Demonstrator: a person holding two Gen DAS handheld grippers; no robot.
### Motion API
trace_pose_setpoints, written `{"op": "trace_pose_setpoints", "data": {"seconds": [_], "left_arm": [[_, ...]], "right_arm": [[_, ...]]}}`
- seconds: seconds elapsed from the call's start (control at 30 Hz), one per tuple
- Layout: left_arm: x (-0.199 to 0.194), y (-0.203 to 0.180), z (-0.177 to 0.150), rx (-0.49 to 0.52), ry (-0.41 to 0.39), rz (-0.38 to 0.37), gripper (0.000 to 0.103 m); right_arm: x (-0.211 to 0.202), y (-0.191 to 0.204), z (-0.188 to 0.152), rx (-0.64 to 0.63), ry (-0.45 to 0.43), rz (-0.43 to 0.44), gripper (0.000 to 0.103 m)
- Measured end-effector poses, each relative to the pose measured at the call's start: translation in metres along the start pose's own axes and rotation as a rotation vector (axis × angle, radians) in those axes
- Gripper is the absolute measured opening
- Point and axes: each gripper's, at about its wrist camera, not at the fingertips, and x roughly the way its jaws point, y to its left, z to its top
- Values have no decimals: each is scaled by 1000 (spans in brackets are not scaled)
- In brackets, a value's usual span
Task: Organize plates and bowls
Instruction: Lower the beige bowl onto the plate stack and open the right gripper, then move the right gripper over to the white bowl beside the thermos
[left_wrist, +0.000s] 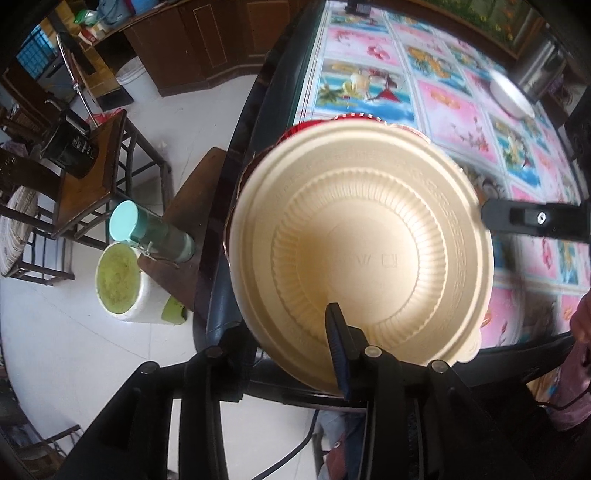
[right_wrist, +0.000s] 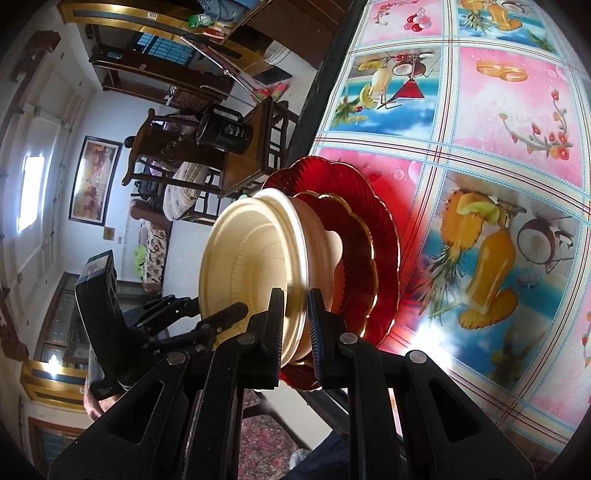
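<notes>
Cream bowl is sitting on two stacked red plates at the table's near edge, completing a nested pile. Right gripper is pinching the bowl's rim between narrow jaws, probably steadying it during seating. Left gripper is standing part-open: one finger is lying inside the bowl, the other outside the rim, pressing nothing visible. The stack is overhanging or hugging the dark table edge, with floor directly beside it. Open tablecloth is stretching beyond, clear up to a white dish far off.
</notes>
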Motion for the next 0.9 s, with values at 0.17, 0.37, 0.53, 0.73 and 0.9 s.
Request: {"op": "trace_pose_setpoints", "data": {"seconds": [0.17, 0.37, 0.53, 0.73, 0.9], "left_arm": [[-3, 1, -1, 16, 10, 40, 45], [-11, 0, -2, 24, 1, 75, 54], [-24, 4, -2, -18, -57, 77, 55], [-42, -18, 4, -45, -187, 73, 55], [-54, -64, 15, 25, -289, 109, 55]], "right_arm": [[-2, 0, 2, -15, -25, -10, 15], [-4, -4, 2, -7, -25, -6, 15], [-10, -13, 3, 12, -29, 20, 15], [-30, -25, 4, 22, -75, 29, 16], [-47, -41, 2, 51, -109, 34, 16]]}}
